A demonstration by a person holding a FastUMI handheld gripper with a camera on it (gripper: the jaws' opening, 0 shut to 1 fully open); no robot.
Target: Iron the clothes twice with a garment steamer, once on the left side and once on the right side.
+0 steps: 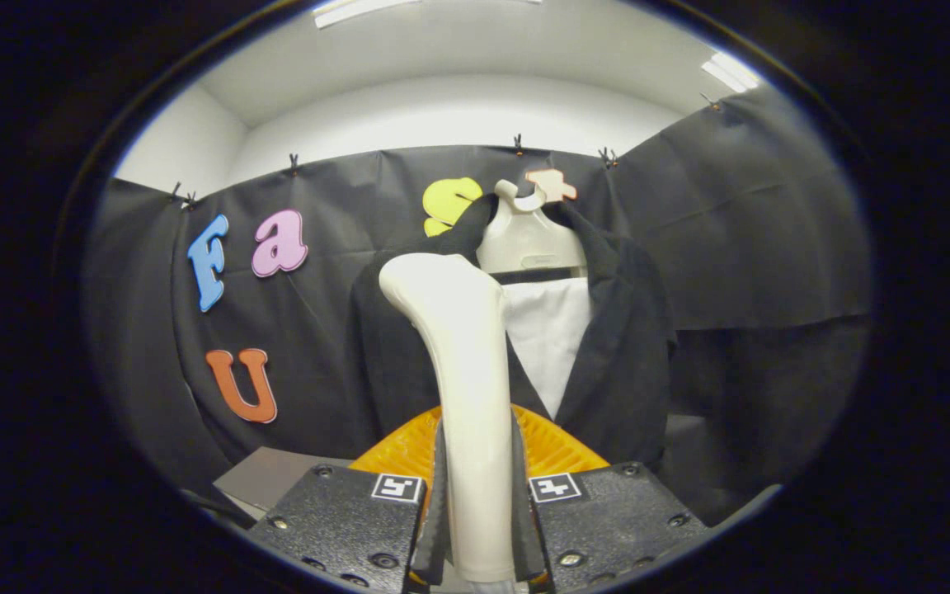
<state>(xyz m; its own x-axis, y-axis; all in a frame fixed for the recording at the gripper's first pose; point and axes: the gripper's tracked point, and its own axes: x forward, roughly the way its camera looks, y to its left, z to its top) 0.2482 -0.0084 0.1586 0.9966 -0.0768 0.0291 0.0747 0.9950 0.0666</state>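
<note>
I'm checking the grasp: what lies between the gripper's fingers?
The white garment steamer handle, clamped between both fingers of the gripper, in the gripper view.

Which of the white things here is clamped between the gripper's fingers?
The garment steamer: both fingers press its handle. The white hanger and white shirt hang beyond it, inside the black jacket.

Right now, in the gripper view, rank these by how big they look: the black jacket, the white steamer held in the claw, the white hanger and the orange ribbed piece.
1. Black jacket
2. White steamer, inflated by nearness to the camera
3. White hanger and orange ribbed piece: alike, unranked
</note>
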